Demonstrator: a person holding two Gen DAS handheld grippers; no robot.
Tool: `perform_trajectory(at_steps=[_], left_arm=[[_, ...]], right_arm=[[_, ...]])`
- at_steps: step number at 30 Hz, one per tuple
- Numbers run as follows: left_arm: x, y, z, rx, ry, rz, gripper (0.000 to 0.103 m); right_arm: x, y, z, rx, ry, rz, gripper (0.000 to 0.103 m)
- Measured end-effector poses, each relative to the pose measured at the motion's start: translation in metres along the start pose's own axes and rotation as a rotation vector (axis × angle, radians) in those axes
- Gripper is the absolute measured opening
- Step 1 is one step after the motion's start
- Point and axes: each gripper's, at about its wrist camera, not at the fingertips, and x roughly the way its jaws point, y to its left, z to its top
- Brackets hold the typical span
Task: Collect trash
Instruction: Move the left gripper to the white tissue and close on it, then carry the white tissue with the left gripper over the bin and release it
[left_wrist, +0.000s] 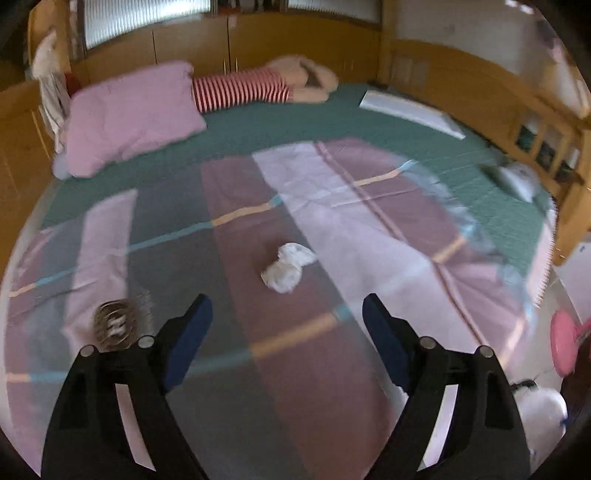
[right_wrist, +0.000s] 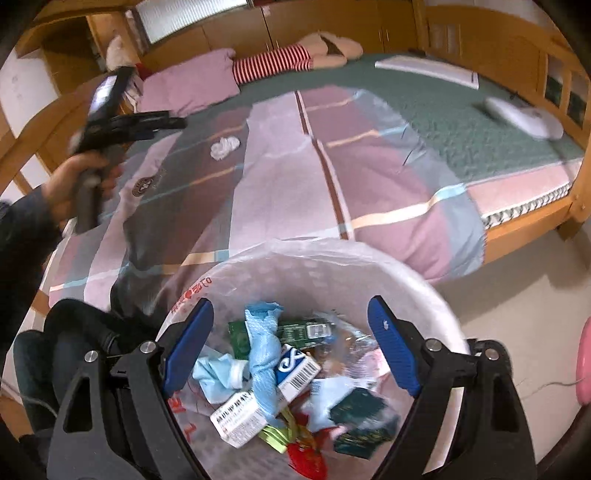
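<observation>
A crumpled white tissue (left_wrist: 287, 268) lies on the striped bedspread (left_wrist: 332, 206), just ahead of my left gripper (left_wrist: 287, 312), which is open and empty above the bed. The tissue also shows in the right wrist view (right_wrist: 224, 147), with the left gripper (right_wrist: 173, 123) held in a hand to its left. My right gripper (right_wrist: 290, 317) is open and empty, hovering over a white bin (right_wrist: 424, 291) lined with a clear bag and holding several wrappers and small boxes (right_wrist: 295, 369).
A round badge patch (left_wrist: 117, 328) sits on the bedspread at left. A pink pillow (left_wrist: 133, 114), a striped plush toy (left_wrist: 255, 86), a white flat box (left_wrist: 410, 110) and a white device (right_wrist: 524, 118) lie on the green mattress. Wooden bed frame (right_wrist: 517, 229) and a pink object (left_wrist: 565, 343) stand at right.
</observation>
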Motion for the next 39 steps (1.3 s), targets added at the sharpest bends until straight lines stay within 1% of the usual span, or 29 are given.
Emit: perform_trajectory(at_steps=[3,5,6,8,9,10,11,13,14,16,18,20,21,22,24,25,28,29,32,34,39], left_arm=[[0.058,0.0,0.012,0.022,0.058,-0.01,0.083],[0.084,-0.005,0.013,0.053,0.086,0.001,0.077],[0.097,-0.008,0.014,0.073,0.103,0.009,0.069],[0.117,-0.009,0.014,0.098,0.123,0.03,0.059],[0.123,-0.009,0.014,0.106,0.13,0.039,0.047],[0.126,-0.009,0.012,0.109,0.139,0.042,0.032],[0.129,-0.006,0.012,0.104,0.143,0.051,0.029],[0.12,0.001,0.011,0.056,0.114,0.025,0.021],[0.115,0.003,0.01,0.046,0.108,0.023,0.02],[0.093,0.003,0.008,0.044,0.078,0.024,0.019],[0.056,0.0,0.001,0.043,0.027,0.032,0.019],[0.004,-0.001,-0.015,0.003,-0.025,0.028,0.019],[-0.024,-0.002,-0.028,-0.026,-0.045,0.028,0.019],[-0.043,-0.004,-0.036,-0.042,-0.058,0.025,0.019],[-0.099,-0.012,-0.07,-0.079,-0.1,0.009,0.019],[-0.115,-0.016,-0.082,-0.088,-0.113,0.001,0.019],[-0.176,-0.035,-0.131,-0.101,-0.165,-0.018,0.019],[-0.186,-0.041,-0.141,-0.094,-0.173,-0.021,0.019],[-0.211,-0.064,-0.168,-0.055,-0.181,-0.072,0.019],[-0.221,-0.075,-0.181,-0.028,-0.185,-0.094,0.019],[-0.239,-0.092,-0.204,0.002,-0.187,-0.134,0.019]], right_arm=[[0.015,0.004,0.004,0.013,0.039,-0.005,0.084],[0.023,0.005,0.005,0.016,0.061,-0.019,0.084],[0.025,0.006,0.006,0.019,0.068,-0.024,0.084],[0.03,0.005,0.006,0.03,0.085,-0.027,0.084],[0.033,0.004,0.007,0.04,0.097,-0.023,0.084],[0.034,0.004,0.008,0.046,0.103,-0.021,0.084],[0.034,0.005,0.008,0.047,0.102,-0.021,0.084],[0.03,0.007,0.009,0.041,0.083,-0.023,0.084],[0.026,0.008,0.01,0.038,0.068,-0.024,0.084],[0.02,0.009,0.01,0.036,0.044,-0.024,0.084],[0.007,0.012,0.011,0.025,-0.004,-0.017,0.084],[-0.007,0.017,0.012,0.01,-0.054,-0.004,0.084],[-0.012,0.019,0.012,0.003,-0.074,0.005,0.084],[-0.019,0.021,0.012,-0.007,-0.098,0.017,0.084],[-0.033,0.026,0.012,-0.029,-0.148,0.037,0.084],[-0.04,0.029,0.012,-0.038,-0.171,0.049,0.084],[-0.06,0.034,0.011,-0.061,-0.232,0.09,0.084],[-0.066,0.036,0.01,-0.068,-0.243,0.098,0.084],[-0.082,0.045,0.007,-0.095,-0.256,0.118,0.084],[-0.091,0.051,0.003,-0.113,-0.269,0.115,0.084],[-0.118,0.061,-0.015,-0.167,-0.3,0.079,0.084]])
